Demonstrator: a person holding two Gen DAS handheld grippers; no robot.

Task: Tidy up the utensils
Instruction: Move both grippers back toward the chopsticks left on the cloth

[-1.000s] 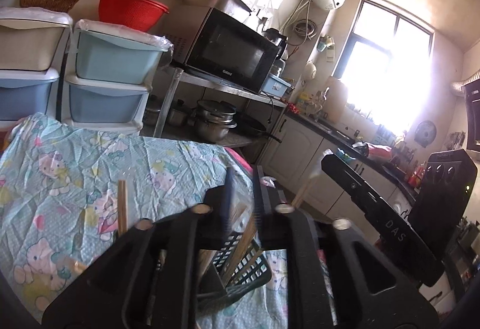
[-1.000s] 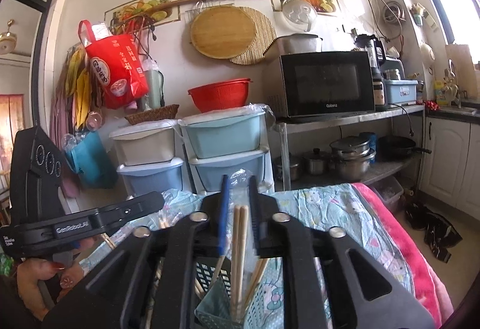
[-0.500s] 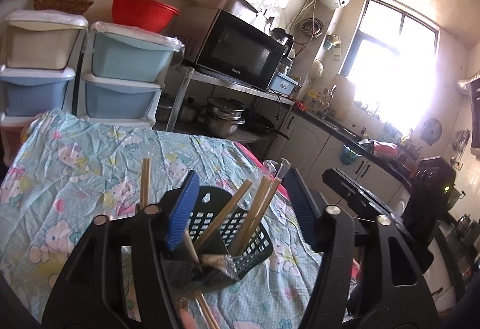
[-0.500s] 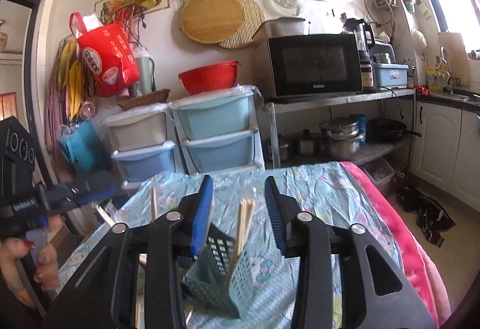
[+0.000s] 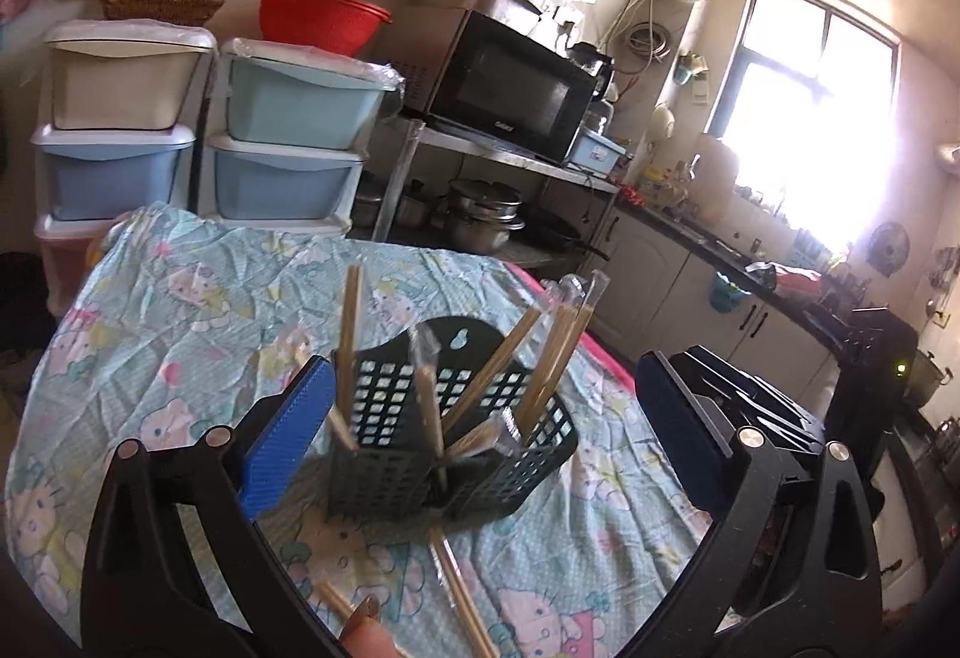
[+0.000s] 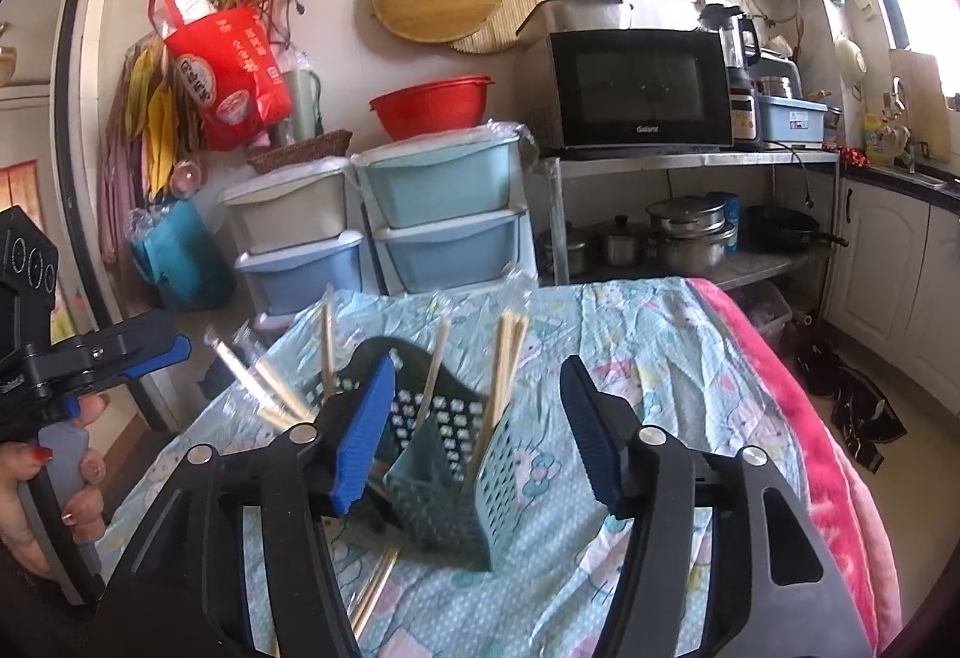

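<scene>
A dark perforated utensil basket (image 5: 444,442) stands on the table with several wrapped chopsticks (image 5: 543,358) upright and leaning in it. It also shows in the right wrist view (image 6: 444,472), with chopsticks (image 6: 507,364) inside. My left gripper (image 5: 480,430) is open and empty, its blue pads either side of the basket, just short of it. My right gripper (image 6: 480,430) is open and empty, also framing the basket. Loose chopsticks (image 5: 459,592) lie on the cloth in front of the basket.
The table wears a light blue cartoon-print cloth (image 5: 180,298) with a pink edge (image 6: 798,388) at the right. Stacked plastic drawers (image 5: 282,136) and a shelf with a microwave (image 5: 510,88) and pots stand behind. The left gripper shows at the left (image 6: 90,358).
Both grippers were shut on chopsticks over the basket a second ago. They have opened wide, the chopsticks now stand in the basket, and both grippers have drawn back.
</scene>
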